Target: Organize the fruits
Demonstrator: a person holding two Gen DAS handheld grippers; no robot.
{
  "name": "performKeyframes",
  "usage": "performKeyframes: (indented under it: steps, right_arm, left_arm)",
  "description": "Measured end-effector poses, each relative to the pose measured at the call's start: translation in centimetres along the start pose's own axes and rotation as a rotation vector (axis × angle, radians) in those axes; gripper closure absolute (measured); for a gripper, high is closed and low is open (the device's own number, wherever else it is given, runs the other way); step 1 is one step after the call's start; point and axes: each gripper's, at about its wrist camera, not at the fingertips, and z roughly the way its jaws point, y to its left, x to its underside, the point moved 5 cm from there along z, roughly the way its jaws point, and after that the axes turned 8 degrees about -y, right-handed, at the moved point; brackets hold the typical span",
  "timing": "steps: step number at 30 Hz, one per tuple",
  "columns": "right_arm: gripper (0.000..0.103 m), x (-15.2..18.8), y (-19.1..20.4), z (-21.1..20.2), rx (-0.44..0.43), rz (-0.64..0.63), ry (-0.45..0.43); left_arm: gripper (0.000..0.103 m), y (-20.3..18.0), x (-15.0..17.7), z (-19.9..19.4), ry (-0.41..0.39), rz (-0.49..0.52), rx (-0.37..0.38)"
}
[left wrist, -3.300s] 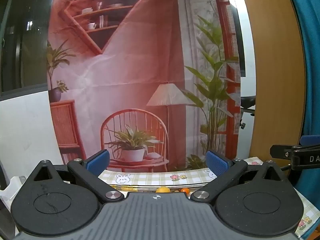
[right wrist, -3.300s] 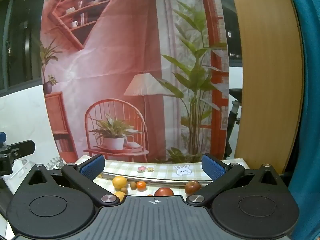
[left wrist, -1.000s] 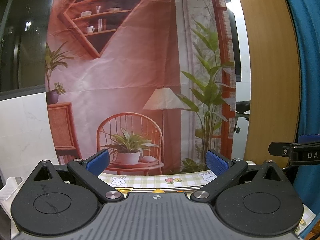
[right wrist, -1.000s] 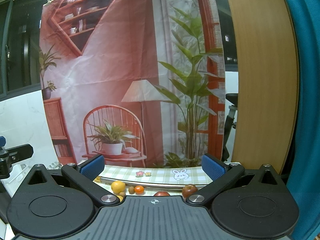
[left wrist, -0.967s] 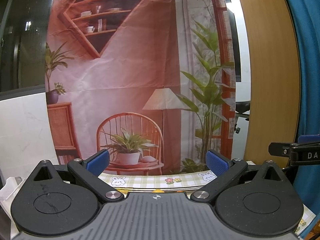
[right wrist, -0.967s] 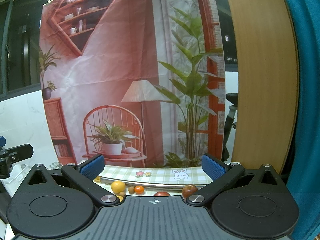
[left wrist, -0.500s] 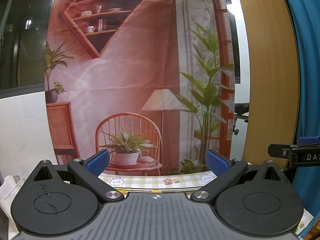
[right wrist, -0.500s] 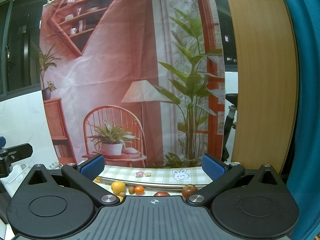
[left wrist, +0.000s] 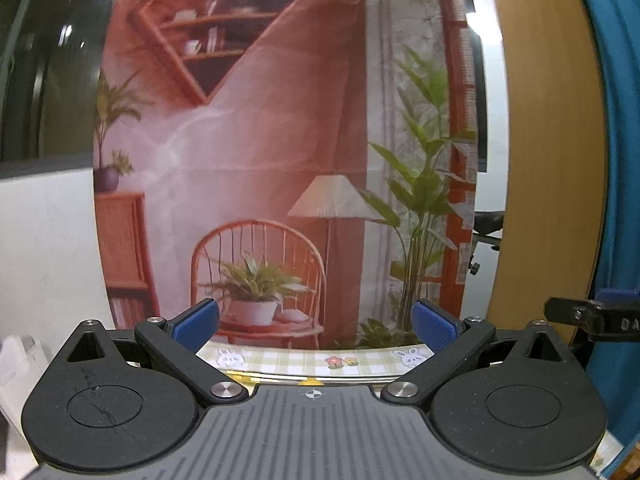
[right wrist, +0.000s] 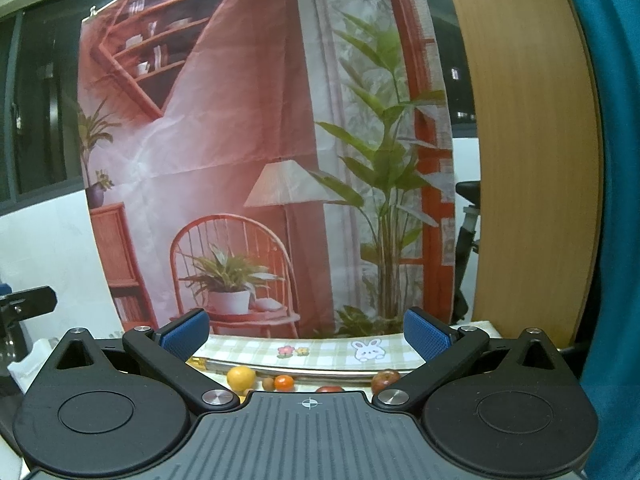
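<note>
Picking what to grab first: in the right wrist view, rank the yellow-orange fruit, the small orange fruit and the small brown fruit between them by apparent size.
1. Yellow-orange fruit, clearly largest.
2. Small orange fruit.
3. Small brown fruit, smallest, though partly hidden by the tool body.
All sit at similar depth, so the ranking should hold.

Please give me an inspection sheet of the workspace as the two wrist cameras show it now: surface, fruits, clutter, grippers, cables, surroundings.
Surface: checked tablecloth with rabbit and flower prints; only its far strip shows.
Job's things: in the right wrist view, a yellow-orange fruit, a small brown fruit, a small orange fruit, a red fruit partly hidden, a dark red fruit. The left wrist view shows only a yellow sliver.
Clutter: white object at the left edge, too unclear to name.
Grippers: left gripper open, empty; right gripper open, empty; both above the table.
Cables: nothing seen.
Surroundings: printed room backdrop, wooden panel, teal curtain.
</note>
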Motion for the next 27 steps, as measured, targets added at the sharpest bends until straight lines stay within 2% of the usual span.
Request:
performKeyframes:
  steps: [2,7,14,21,24,27]
  right_arm:
    - [0.0,0.6,-0.9,0.9,0.001,0.009,0.006]
    - [0.0,3.5,-2.9,4.6,0.003,0.031,0.057]
    - [0.0,8.0,-4.6,9.9,0.017,0.039,0.126]
    - [0.0,11.0,-5.6,14.3,0.016,0.049,0.19]
    - [0.0,12.0,-5.9,15.7,0.023,0.057,0.216]
    - [0.0,12.9,-6.2,17.1,0.03,0.063,0.24]
  left_arm:
    - [0.0,0.6,0.5,0.8,0.004,0.01,-0.009]
    - [0.0,2.1,2.5,3.7,0.045,0.058,-0.092]
    - [0.0,4.8,6.1,9.0,0.119,0.019,-0.077]
    - [0.0,7.7,10.5,14.3,0.228,-0.11,-0.073]
    - [0.0,8.2,12.1,16.4,0.307,-0.103,-0.082]
    - [0.0,8.3,13.2,17.7,0.313,-0.077,-0.084]
